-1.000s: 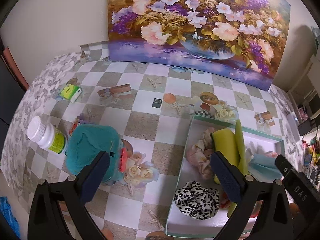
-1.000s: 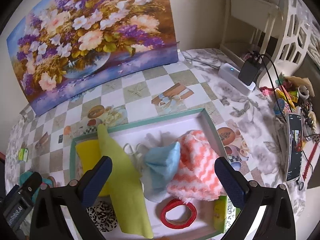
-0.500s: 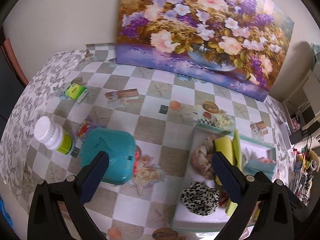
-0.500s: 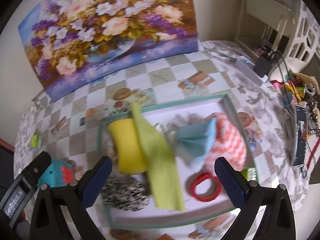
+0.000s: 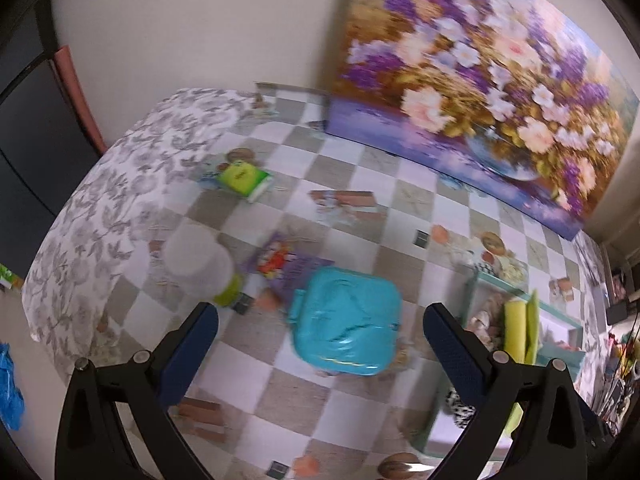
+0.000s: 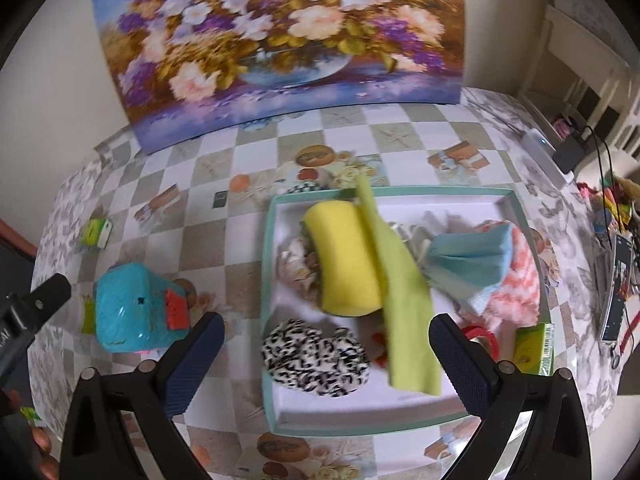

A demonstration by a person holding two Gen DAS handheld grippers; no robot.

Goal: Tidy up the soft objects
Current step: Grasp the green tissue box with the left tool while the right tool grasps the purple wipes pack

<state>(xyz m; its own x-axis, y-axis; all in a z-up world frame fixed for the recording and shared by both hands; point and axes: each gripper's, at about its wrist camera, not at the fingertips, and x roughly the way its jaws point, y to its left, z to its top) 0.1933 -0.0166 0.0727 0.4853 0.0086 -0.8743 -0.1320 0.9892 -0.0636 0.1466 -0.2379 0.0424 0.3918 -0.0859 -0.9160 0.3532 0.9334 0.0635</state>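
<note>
A teal-rimmed white tray (image 6: 269, 280) on the checkered table holds a yellow sponge roll (image 6: 340, 256), a green cloth (image 6: 404, 312), a light blue cloth (image 6: 472, 264), a coral-and-white fluffy cloth (image 6: 520, 280), a leopard-print scrunchie (image 6: 316, 356) and a beige scrunchie (image 6: 292, 264). A teal soft case (image 5: 346, 322) lies on the table left of the tray; it also shows in the right wrist view (image 6: 132, 308). My left gripper (image 5: 320, 352) is open above the case. My right gripper (image 6: 326, 364) is open above the tray's front.
A white bottle with a green label (image 5: 200, 268), a green packet (image 5: 242, 178) and a purple booklet (image 5: 288, 268) lie left of the case. A flower painting (image 6: 280, 40) leans on the back wall. A red ring (image 6: 484, 336) and a green box (image 6: 536, 348) sit at the tray's right front.
Both views shifted: the left gripper swung left, so the teal case sits centred between its fingers. The right gripper moved left, so the tray sits further right. Both stayed open.
</note>
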